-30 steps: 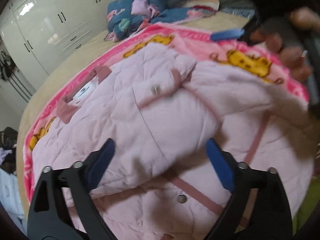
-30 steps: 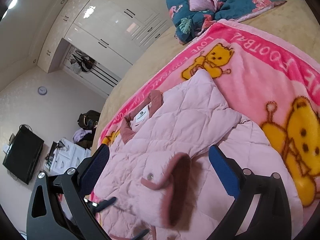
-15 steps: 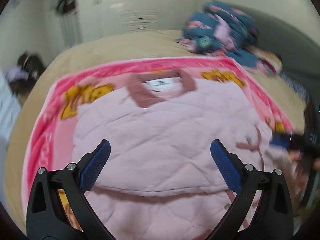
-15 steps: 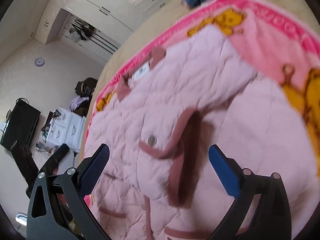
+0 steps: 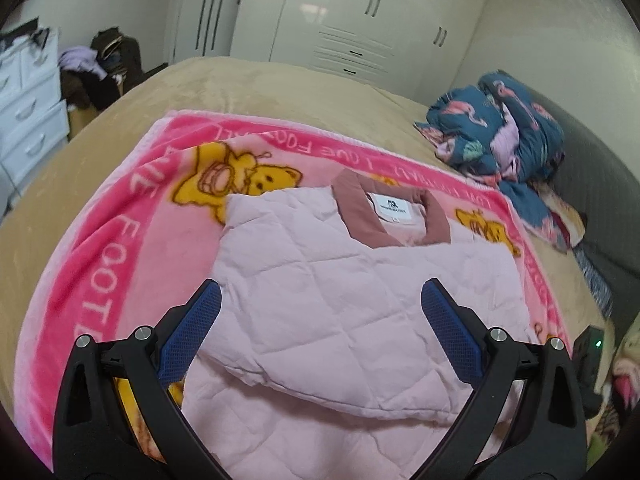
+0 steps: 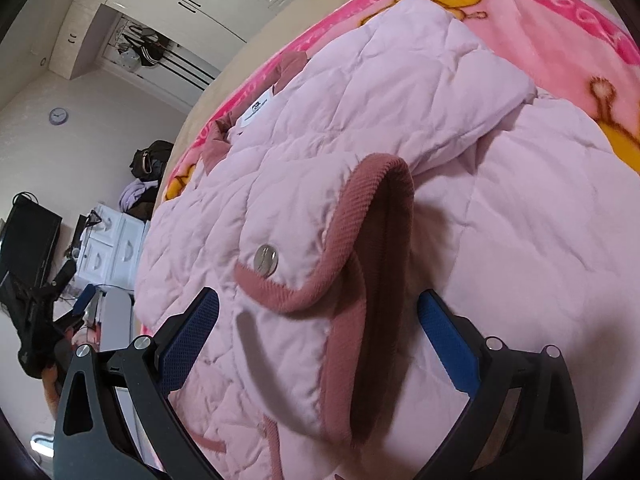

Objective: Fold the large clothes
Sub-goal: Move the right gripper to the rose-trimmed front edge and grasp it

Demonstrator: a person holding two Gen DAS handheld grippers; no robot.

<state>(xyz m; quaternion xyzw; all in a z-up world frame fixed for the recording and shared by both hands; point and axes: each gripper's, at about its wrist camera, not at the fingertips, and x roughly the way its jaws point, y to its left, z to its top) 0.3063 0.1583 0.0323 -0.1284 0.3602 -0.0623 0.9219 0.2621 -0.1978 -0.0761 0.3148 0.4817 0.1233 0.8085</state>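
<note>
A pale pink quilted jacket (image 5: 320,300) with dusty-rose trim lies on a pink bear-print blanket (image 5: 120,220) on the bed, collar and white label (image 5: 390,206) at the far end. One sleeve is folded across the body. My left gripper (image 5: 320,328) is open and empty, hovering above the folded part. In the right wrist view the jacket (image 6: 400,120) fills the frame; the folded sleeve's rose cuff (image 6: 360,232) with a metal snap (image 6: 266,257) lies just ahead of my right gripper (image 6: 318,332), which is open and empty.
A blue flamingo-print quilt (image 5: 504,128) is piled at the bed's far right. White wardrobes (image 5: 360,20) line the wall. A white drawer unit (image 5: 28,108) and a heap of clothes (image 5: 100,64) stand left of the bed. The tan bedspread (image 5: 260,88) surrounds the blanket.
My left gripper has swung round to face the jacket from its hem end and pulled back. My right gripper has moved closer to the folded sleeve's cuff. Both stay open.
</note>
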